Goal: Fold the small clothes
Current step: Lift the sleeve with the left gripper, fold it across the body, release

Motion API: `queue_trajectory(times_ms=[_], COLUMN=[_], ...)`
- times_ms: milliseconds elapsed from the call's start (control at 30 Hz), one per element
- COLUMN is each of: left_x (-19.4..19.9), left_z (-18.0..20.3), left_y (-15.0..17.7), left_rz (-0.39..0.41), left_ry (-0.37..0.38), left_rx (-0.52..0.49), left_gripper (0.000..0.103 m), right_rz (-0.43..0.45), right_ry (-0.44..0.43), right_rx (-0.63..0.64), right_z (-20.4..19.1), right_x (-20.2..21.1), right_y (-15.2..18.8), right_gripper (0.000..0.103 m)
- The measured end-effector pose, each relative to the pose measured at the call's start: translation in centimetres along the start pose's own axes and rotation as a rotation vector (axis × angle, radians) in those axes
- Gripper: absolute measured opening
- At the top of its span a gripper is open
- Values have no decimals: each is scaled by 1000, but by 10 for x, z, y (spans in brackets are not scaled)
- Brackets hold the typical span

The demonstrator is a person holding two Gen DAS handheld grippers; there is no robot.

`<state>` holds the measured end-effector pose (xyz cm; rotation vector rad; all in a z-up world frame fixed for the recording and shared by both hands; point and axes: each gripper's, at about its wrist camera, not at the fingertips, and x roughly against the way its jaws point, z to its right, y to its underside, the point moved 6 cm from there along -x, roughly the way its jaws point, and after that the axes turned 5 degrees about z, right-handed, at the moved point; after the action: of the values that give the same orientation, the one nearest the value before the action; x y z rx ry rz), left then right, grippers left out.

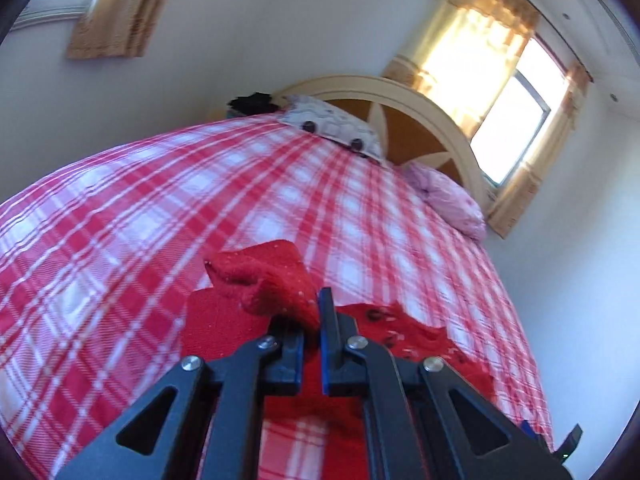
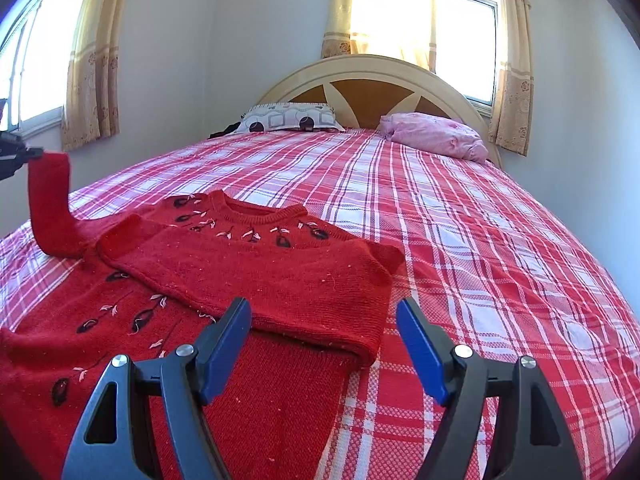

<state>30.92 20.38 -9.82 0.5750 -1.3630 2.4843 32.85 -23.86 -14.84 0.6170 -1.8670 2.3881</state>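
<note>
A small red knit sweater (image 2: 256, 280) with dark embroidered flowers lies on the red plaid bed (image 2: 480, 240), one sleeve folded across its chest. My left gripper (image 1: 310, 320) is shut on the cuff of the other sleeve (image 1: 268, 280) and holds it raised above the bed. In the right wrist view that sleeve (image 2: 50, 208) stands up at the far left, with the left gripper (image 2: 34, 155) at its top. My right gripper (image 2: 324, 344) is open and empty, just above the sweater's lower right edge. It shows in the left wrist view (image 1: 560, 442) at the bottom right.
A patterned pillow (image 2: 290, 117) and a crumpled pink cloth (image 2: 436, 135) lie by the wooden headboard (image 2: 376, 92). A dark object (image 1: 254, 103) sits at the bed's far left corner. Curtained windows (image 2: 464, 40) are behind. Walls run close along both sides of the bed.
</note>
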Motion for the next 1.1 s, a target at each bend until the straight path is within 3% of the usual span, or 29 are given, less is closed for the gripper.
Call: queue_trajectory(times_ms=[300, 500, 800, 1100], left_x=[-16, -34, -68, -105], left_z=[105, 164, 237, 278], left_y=[10, 41, 113, 208], left_rz=[-26, -80, -172, -288], left_ry=[182, 259, 304, 281], left_rx=[-44, -91, -220, -470], left_gripper=[5, 5, 5, 6], right_rz=[2, -7, -18, -37], right_ry=[-5, -5, -17, -25], right_rx=[-38, -91, -142, -235], right_z=[9, 20, 30, 49], right_x=[7, 6, 3, -1], right_y=[1, 3, 6, 9], right_gripper=[76, 76, 76, 76])
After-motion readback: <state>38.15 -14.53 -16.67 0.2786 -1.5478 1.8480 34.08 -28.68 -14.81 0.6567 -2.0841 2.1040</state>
